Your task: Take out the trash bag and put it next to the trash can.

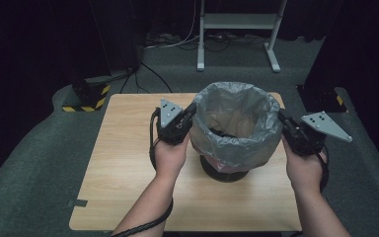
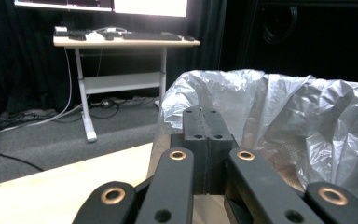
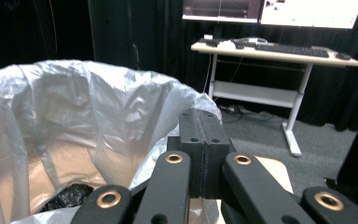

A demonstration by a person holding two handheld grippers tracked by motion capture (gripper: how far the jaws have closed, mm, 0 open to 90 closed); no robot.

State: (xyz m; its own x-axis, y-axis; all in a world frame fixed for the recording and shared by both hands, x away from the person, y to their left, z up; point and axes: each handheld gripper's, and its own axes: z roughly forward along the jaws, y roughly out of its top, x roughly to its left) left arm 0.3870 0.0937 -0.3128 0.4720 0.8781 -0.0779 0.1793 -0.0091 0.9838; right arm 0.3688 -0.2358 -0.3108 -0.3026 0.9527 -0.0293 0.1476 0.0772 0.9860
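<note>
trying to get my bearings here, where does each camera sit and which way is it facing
High view: above the person's side, looking forward and down on the wooden table, the bin with grey bag, both forearms, left gripper and right gripper.
Left gripper view: rides the left gripper, facing the bag and a far desk; its jaws look pressed together.
Right gripper view: rides the right gripper, facing the bag; jaws look shut.
Shared: all show the bag; both gripper views show the desk.

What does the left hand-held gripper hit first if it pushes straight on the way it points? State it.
Judging by its own view, the left hand-held gripper, jaws pressed together, would meet the grey bin bag at the rim almost at once; it may already touch it.
</note>
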